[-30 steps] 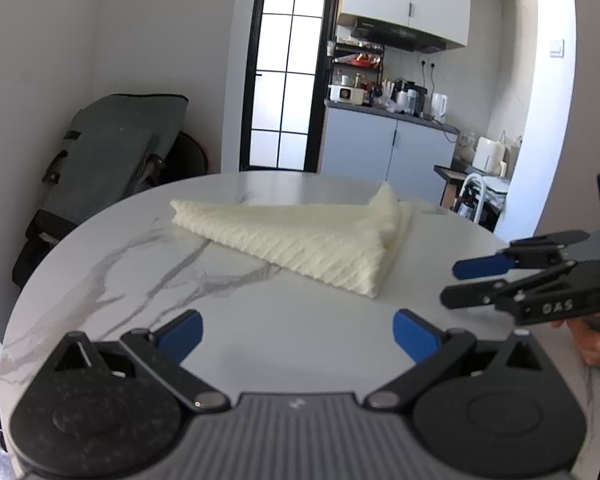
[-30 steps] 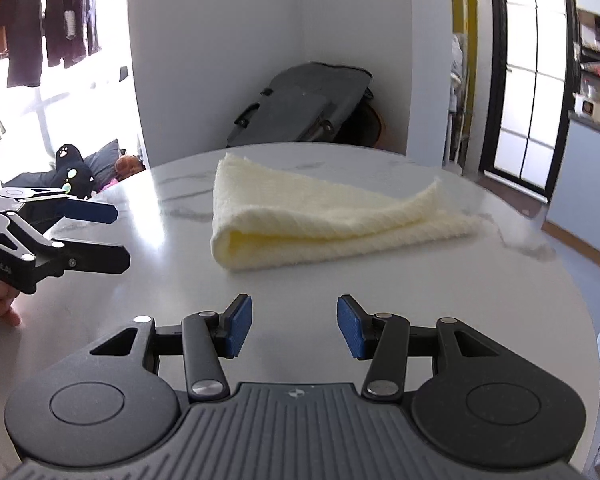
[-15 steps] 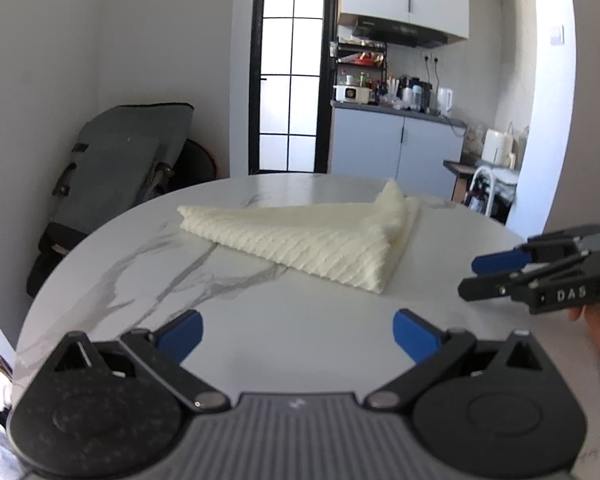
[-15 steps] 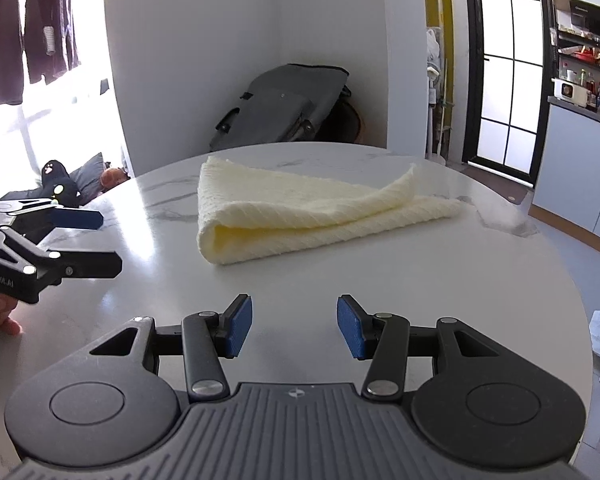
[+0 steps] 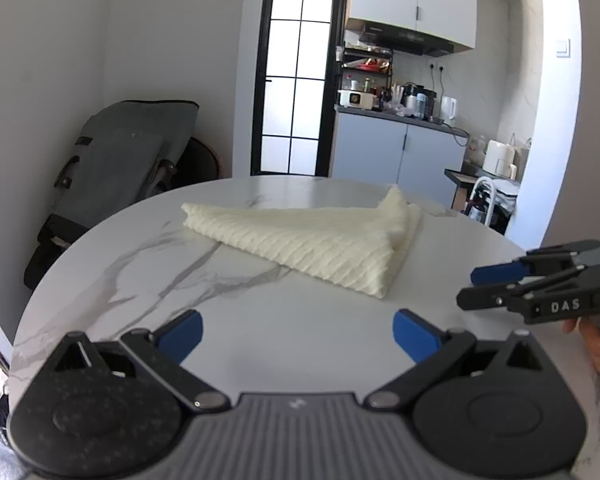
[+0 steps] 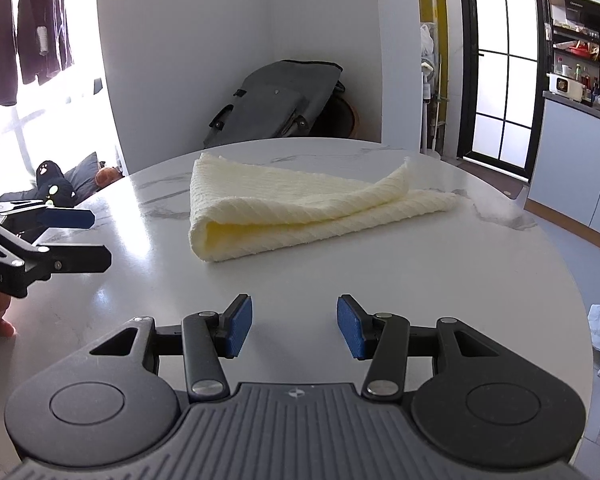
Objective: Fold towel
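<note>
One cream towel [image 6: 300, 212] lies on the round white marble table [image 6: 440, 280], already folded over on itself into a rough triangle, its thick folded edge toward the right gripper's camera and one loose corner peaking up at the far side; in the left wrist view the same towel [image 5: 320, 240] sits past the middle of the tabletop. Neither tool touches it.

Two grippers hover over the near part of the table, well apart from the cloth. The left gripper [image 5: 296, 332] has its blue pads [image 5: 180, 330] spread wide, with only bare marble between them. The right gripper [image 6: 295, 326] has its blue pads [image 6: 240, 324] parted about halfway, also with nothing between them. Each shows at the edge of the other's view, gripped by a hand [image 5: 598, 340] of which only a few fingers can be seen.

Beyond the table, one grey folded stroller [image 6: 276, 104] leans against the white wall, and one black-framed glass door [image 5: 298, 80] stands beside a kitchen counter [image 5: 400, 120] crowded with small appliances too small to count.
</note>
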